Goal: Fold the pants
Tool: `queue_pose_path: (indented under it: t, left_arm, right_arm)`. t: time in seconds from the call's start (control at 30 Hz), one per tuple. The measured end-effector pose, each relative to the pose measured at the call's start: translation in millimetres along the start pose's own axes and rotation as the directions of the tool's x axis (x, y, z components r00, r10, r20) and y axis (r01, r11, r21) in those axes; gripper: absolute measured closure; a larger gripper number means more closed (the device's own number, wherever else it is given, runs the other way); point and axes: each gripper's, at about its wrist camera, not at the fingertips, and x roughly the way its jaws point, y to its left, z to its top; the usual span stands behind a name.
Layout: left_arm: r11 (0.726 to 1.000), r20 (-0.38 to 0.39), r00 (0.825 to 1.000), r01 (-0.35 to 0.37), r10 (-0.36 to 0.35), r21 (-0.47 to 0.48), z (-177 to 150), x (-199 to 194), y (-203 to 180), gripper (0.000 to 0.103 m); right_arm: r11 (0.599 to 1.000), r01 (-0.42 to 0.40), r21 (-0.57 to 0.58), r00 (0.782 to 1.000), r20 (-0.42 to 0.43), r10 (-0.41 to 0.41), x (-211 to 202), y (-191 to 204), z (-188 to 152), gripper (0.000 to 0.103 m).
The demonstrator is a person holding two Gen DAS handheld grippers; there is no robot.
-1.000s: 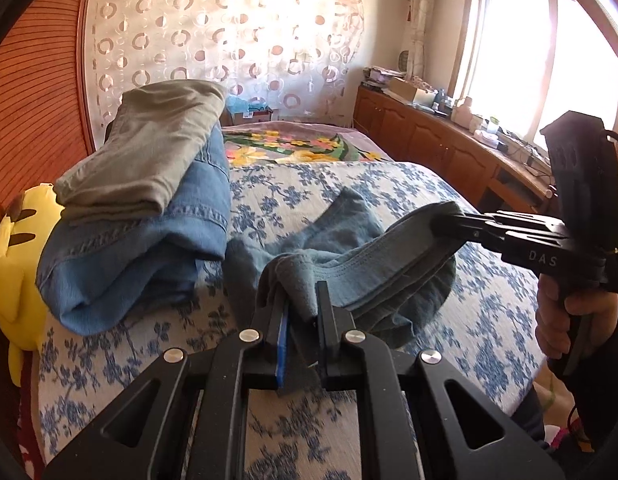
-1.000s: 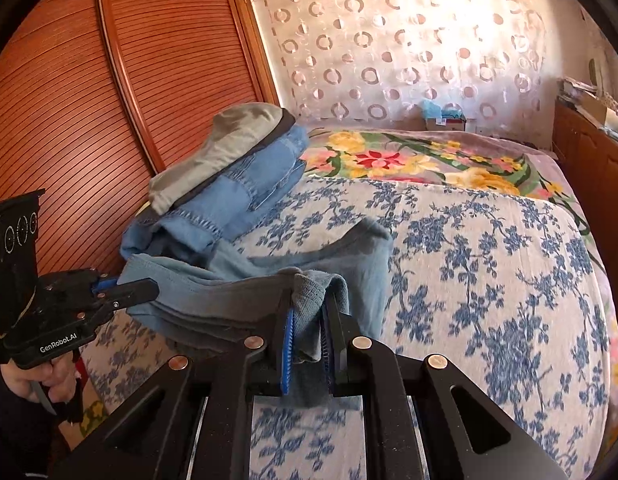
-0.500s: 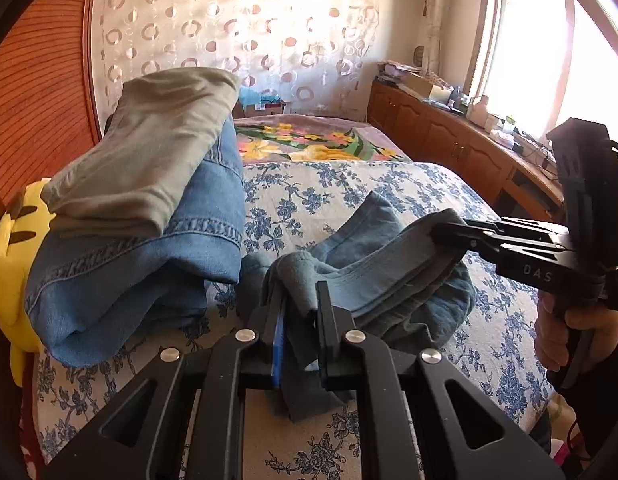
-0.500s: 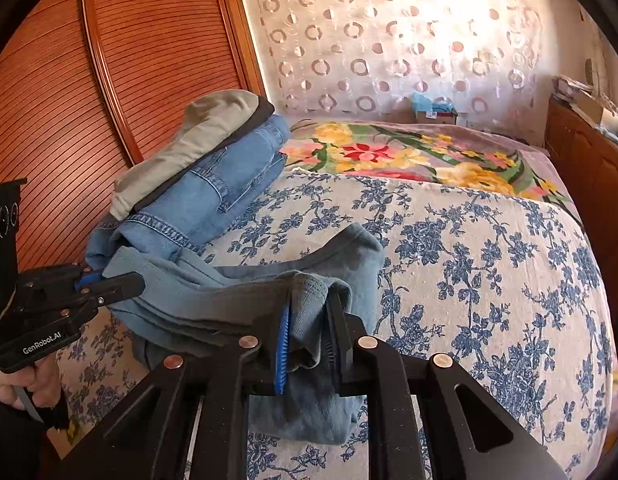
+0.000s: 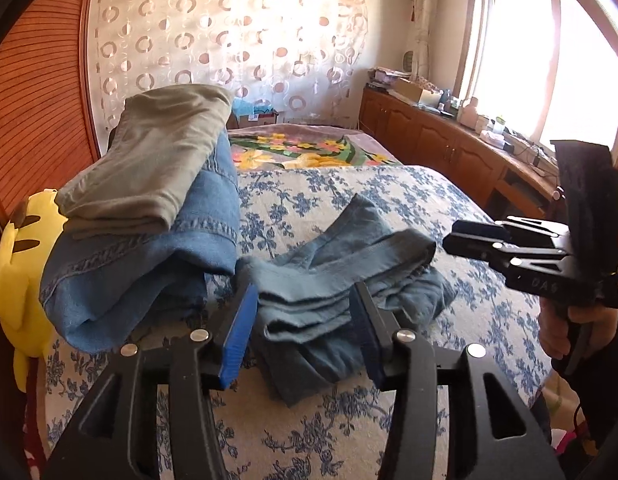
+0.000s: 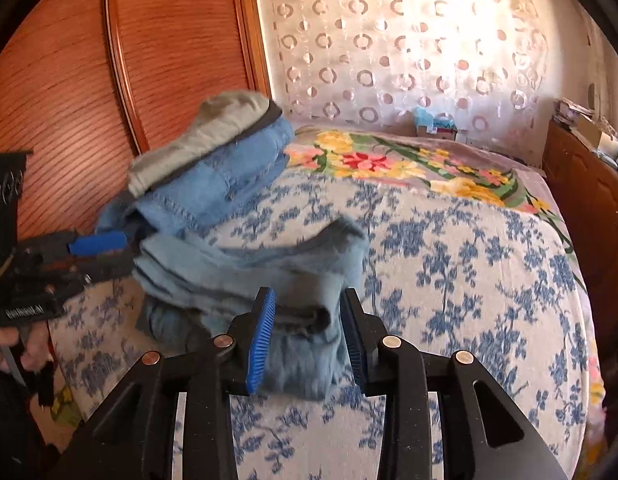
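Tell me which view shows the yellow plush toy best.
The left wrist view: the yellow plush toy sits in plain sight at the bed's edge, beside the stack of folded pants. The right wrist view doesn't show it at all.

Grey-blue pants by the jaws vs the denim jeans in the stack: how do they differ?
The grey-blue pants are a dull, soft-looking fabric; the denim jeans are brighter blue with visible stitched seams. The pants lie loosely bunched, directly on the floral bedspread, with nothing on top; the jeans are a neater fold carrying khaki pants. Both are folded and sit side by side near the bed's edge.
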Motion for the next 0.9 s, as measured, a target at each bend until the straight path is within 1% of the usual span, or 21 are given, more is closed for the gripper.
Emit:
queue_pose_path:
  t: [0.13, 0.3, 0.43, 0.6, 0.73, 0.83, 0.9]
  left_arm:
    - [1.0, -0.038, 0.999, -0.012, 0.012, 0.009, -12, 7, 0, 0.054]
    - [0.999, -0.078, 0.996, -0.028, 0.029, 0.018, -24, 16, 6, 0.054]
    - [0.999, -0.104, 0.994, -0.043, 0.044, 0.019, -25, 24, 16, 0.054]
    - [0.997, -0.12, 0.99, -0.067, 0.071, 0.036, -20, 36, 21, 0.054]
    - [0.996, -0.111, 0.991, -0.076, 0.081, 0.051, -13, 41, 21, 0.054]
    - [0.996, -0.108, 0.991, -0.08, 0.084, 0.043, -7, 47, 23, 0.054]
    - [0.996, -0.104, 0.991, -0.085, 0.088, 0.041, -3, 50, 23, 0.054]
  right_arm:
    - [1.0, 0.006, -0.012, 0.999, -0.041, -0.007, 11, -2, -9, 0.068]
    - [1.0, 0.003, -0.025, 0.997, -0.075, -0.005, 24, -1, -10, 0.068]
    - [0.999, -0.001, -0.032, 0.994, -0.108, -0.003, 35, 0, -6, 0.068]
    - [0.998, 0.011, -0.063, 0.991, -0.134, -0.019, 49, 1, 5, 0.068]
    - [0.996, 0.023, -0.088, 0.991, -0.128, -0.034, 59, 4, 16, 0.068]
    - [0.995, 0.041, -0.095, 0.993, -0.108, -0.051, 67, 5, 25, 0.068]
    - [0.994, 0.072, -0.086, 0.994, -0.072, -0.078, 71, 3, 31, 0.068]
